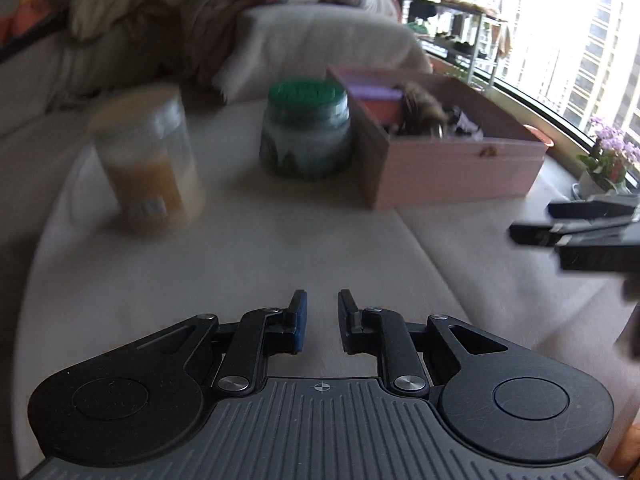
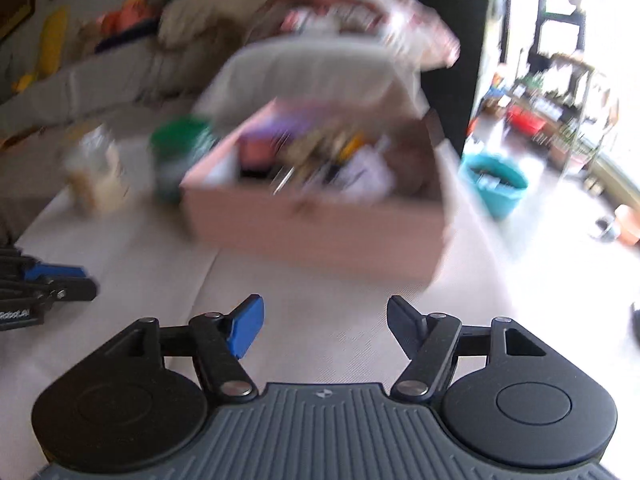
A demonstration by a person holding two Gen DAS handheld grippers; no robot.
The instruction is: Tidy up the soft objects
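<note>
A pink open box (image 1: 456,168) stands on the pale cushioned surface (image 1: 240,264), holding a furry brown soft item (image 1: 420,114) and mixed small things. It also shows, blurred, in the right wrist view (image 2: 316,228). My left gripper (image 1: 322,320) hovers low over the surface, short of the box, its jaws a narrow gap apart with nothing between them. My right gripper (image 2: 324,328) is wide open and empty, facing the box. Its fingers (image 1: 560,232) show at the right edge of the left wrist view.
A clear jar with orange contents (image 1: 148,160) and a green-lidded jar (image 1: 306,128) stand left of the box. Pillows and blankets (image 1: 312,40) pile behind. A teal bucket (image 2: 494,184) and plants sit on the floor at right, by the window.
</note>
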